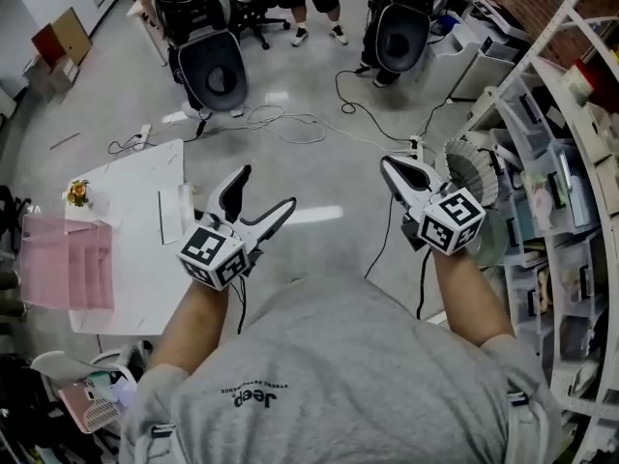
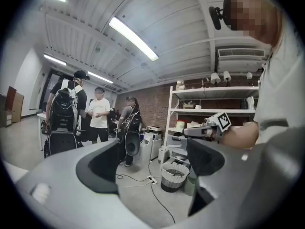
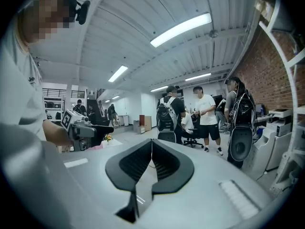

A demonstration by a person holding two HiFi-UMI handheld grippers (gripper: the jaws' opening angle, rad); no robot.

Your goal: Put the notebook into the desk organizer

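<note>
A white table (image 1: 135,288) stands at the left of the head view. On its left end sits a pink see-through desk organizer (image 1: 66,262), also visible as a pink patch (image 3: 97,147) in the right gripper view. A flat white booklet-like thing (image 1: 174,213), perhaps the notebook, lies near the table's right edge. My left gripper (image 1: 266,189) (image 2: 152,163) hangs in the air right of the table, jaws wide apart and empty. My right gripper (image 1: 389,165) (image 3: 151,144) is held level further right over the floor, its tips together with nothing between them.
Metal shelves (image 1: 571,211) with bins line the right side, with a white ribbed waste basket (image 1: 474,170) at their foot. Cables (image 1: 290,124) trail over the floor. Several people with backpacks (image 1: 208,46) stand at the far end. A small flower pot (image 1: 77,193) sits on the table.
</note>
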